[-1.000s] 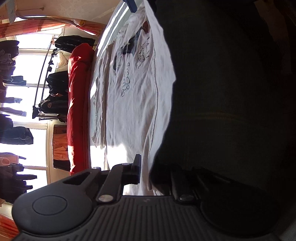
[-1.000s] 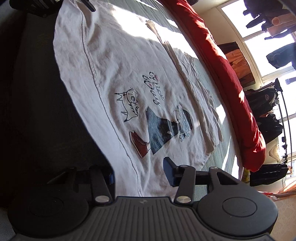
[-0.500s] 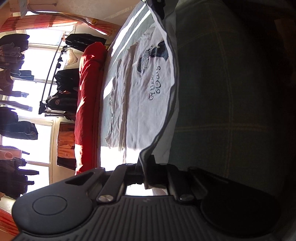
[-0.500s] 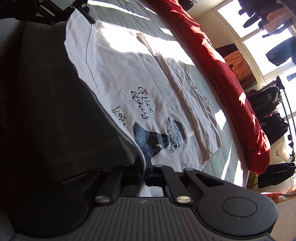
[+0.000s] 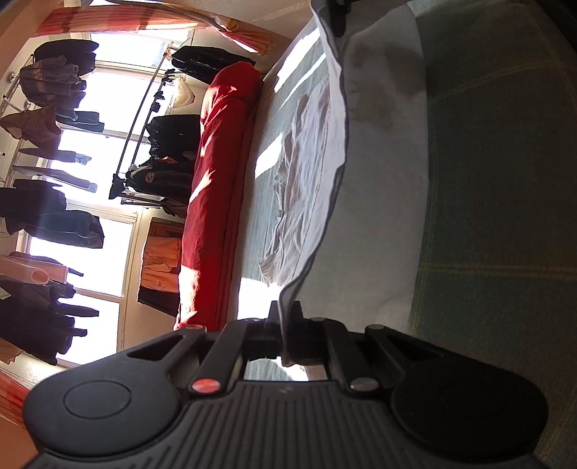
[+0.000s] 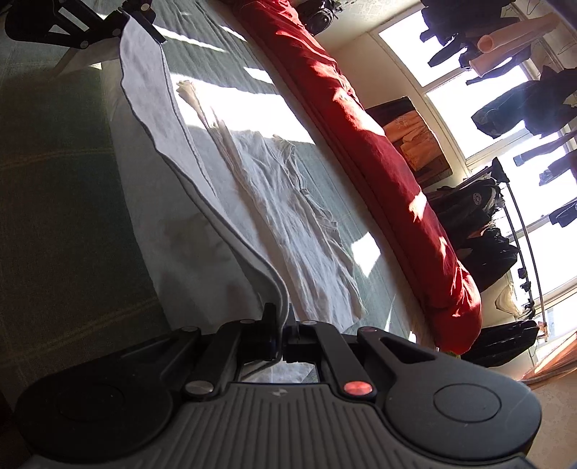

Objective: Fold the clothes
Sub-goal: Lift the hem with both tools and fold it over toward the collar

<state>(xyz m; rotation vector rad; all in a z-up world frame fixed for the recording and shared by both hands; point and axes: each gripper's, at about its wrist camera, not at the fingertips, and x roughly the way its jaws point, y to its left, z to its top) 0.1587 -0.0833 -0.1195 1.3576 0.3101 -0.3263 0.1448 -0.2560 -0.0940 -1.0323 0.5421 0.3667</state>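
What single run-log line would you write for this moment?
step: fold lift | left gripper: shut on T-shirt edge | right gripper: shut on same edge | edge raised off green bedcover

A thin, matt white cotton-like T-shirt (image 6: 288, 202) is lying creased on a green plaid woven bed cover (image 6: 54, 180), a rumpled red cloth quilt (image 6: 378, 144) is catching sun, and the matt black ribbed plastic right gripper (image 6: 280, 324) is showing at the frame's bottom.

T-shirt (image 6: 173, 231) print hidden, curtain (image 5: 119, 21) cropped
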